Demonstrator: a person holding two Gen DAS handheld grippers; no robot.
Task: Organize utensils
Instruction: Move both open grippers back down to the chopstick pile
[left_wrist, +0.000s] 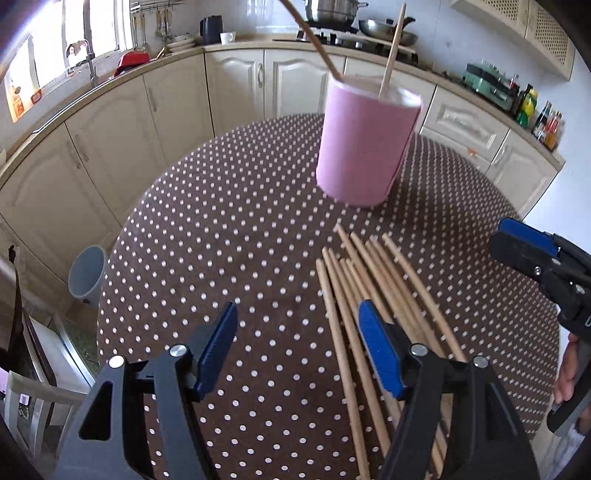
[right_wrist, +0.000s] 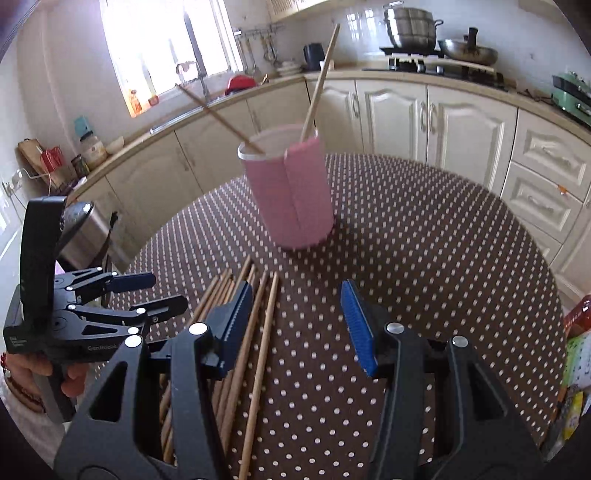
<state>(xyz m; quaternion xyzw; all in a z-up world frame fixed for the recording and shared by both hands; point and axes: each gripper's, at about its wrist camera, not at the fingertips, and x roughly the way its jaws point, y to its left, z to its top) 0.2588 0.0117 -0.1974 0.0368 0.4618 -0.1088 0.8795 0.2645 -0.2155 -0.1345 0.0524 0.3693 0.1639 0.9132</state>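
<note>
Chopsticks lie loose in a rough bundle on the table, flat, roughly parallel, tips fanning a bit toward the cup; same pile in the right wrist view, running under and past that gripper's left finger. Cup is pink, upright, near the table's middle, just beyond the pile's far ends but not touching them. In the right view a white inner rim shows above the pink wrap, with a vertical seam down the side. Two chopsticks already stand in the cup, leaning apart: one tilts left, one nearly upright. Left gripper is spread wide, nothing between the blue pads, hovering over the dotted cloth just left of the pile; its right finger overlaps the pile in the view, contact unclear. Right gripper is also wide apart, empty, above the pile's right edge, with the two rightmost sticks showing between the fingers. Each gripper appears in the other's view: the right one at the far right edge, the left one at the left side held by a hand. Table is round with a brown white-dotted cloth. Around it: cream cabinets, a sink under a bright window, stove with steel pot and wok, black kettle, grey bin on the floor.
</note>
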